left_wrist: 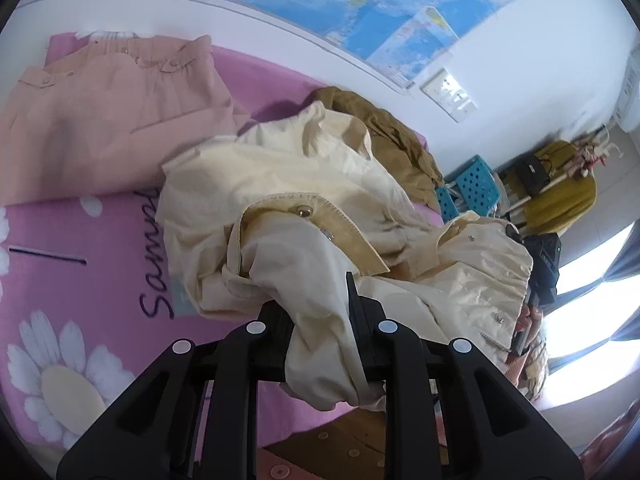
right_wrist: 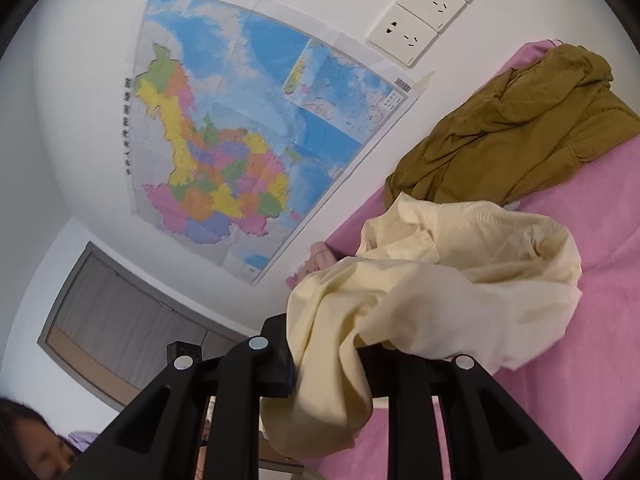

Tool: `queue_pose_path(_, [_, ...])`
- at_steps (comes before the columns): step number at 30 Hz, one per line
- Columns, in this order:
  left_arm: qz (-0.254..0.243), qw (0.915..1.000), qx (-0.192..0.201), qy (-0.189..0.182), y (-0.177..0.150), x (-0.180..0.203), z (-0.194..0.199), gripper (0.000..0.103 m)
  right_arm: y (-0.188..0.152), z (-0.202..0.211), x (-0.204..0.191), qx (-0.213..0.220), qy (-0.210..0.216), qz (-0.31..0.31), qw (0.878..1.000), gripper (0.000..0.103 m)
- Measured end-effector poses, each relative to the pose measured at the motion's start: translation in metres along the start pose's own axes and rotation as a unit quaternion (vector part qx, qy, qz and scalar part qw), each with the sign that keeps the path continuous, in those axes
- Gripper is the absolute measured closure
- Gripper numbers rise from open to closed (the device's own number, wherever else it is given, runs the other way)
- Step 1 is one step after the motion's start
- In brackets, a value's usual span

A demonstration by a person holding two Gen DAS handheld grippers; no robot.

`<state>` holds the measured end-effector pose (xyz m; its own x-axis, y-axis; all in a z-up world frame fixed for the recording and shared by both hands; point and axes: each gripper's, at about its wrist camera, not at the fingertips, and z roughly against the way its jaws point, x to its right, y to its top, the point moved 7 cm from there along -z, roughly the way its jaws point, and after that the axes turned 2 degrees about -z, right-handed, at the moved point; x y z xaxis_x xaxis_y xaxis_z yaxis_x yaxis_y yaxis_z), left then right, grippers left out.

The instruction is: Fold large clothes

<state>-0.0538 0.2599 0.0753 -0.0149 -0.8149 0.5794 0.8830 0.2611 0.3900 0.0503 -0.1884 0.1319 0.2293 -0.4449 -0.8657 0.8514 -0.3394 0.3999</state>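
I've got the left tool [left_wrist: 320,344] clamped on a bunch of the cream jacket [left_wrist: 304,208]; fabric fills the gap betw. the fingers and spills over the near side, so it's closed down as far as the cloth allows. Right tool [right_wrist: 324,364] same story: it pinches another fold of the cream jacket [right_wrist: 460,280], w/ cloth draped down over the fingers and hanging below them.

Jacket itself is part lifted, part slumped on the pink bed cover [left_wrist: 80,280], roughly mid-bed. In the left wrist view I see a snap button on a tan-lined flap and a gathered hem toward the right, where the right tool's black body shows at the jacket's far-right edge.

Far left on the bed lies a peach-pink garment [left_wrist: 104,120], spread fairly flat, apart from the jacket or maybe just touching at one corner, can't tell. Behind the jacket, toward the wall, an olive-brown garment [right_wrist: 512,128] sits crumpled; its near edge is just beside or under the cream collar.

Bed cover has white daisies and dark script lettering. Wall carries a coloured map [right_wrist: 240,140] and a white socket panel [right_wrist: 428,12]. Far right in the left view: blue perforated stools [left_wrist: 472,188], a mustard garment on a rack, bright window.
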Motion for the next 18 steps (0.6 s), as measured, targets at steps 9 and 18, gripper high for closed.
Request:
queue_pose_path(9, [0.039, 0.9989, -0.019, 0.018, 0.055, -0.02, -0.027, 0.083, 0.04, -0.042, 0.025, -0.007, -0.032, -0.049, 0.998, 0.083])
queue_pose_path(18, [0.076, 0.9953, -0.045, 0.039, 0.09, -0.043, -0.057, 0.083, 0.065, -0.072, 0.044, -0.02, -0.06, -0.066, 0.996, 0.08])
